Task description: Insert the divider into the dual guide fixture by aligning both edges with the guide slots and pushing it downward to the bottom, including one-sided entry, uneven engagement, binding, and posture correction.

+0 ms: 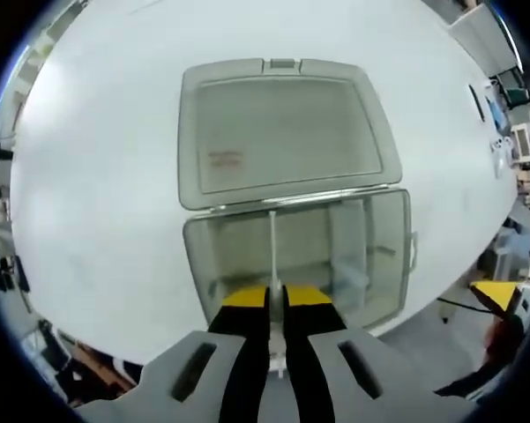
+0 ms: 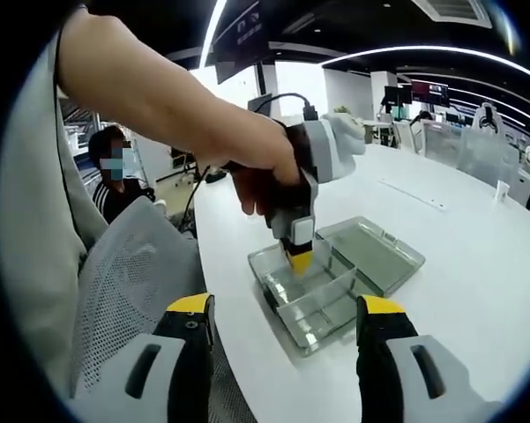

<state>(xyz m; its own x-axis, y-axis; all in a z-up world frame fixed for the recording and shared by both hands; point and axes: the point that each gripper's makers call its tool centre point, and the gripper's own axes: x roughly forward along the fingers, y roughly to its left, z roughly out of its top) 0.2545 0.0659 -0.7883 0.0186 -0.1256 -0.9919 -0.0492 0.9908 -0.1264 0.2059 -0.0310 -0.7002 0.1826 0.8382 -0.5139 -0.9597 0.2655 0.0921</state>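
Observation:
A clear plastic compartment box [image 1: 379, 256] lies on the white table [image 1: 97, 176] with its lid [image 1: 282, 132] folded flat behind it. My left gripper [image 1: 276, 295] is shut on a thin clear divider [image 1: 272, 247], which stands upright in the box's left half. In the right gripper view the left gripper [image 2: 298, 257] reaches down into the box [image 2: 335, 304], held by a person's hand [image 2: 256, 167]. My right gripper [image 2: 287, 322] hovers open in front of the box, with nothing between its fingers.
A grey mesh chair back [image 2: 132, 264] stands left of the table edge. A seated person [image 2: 119, 176] is behind it. Other dividers [image 1: 346, 238] stand fixed in the box's right half. Small items [image 1: 503, 132] lie at the table's far right edge.

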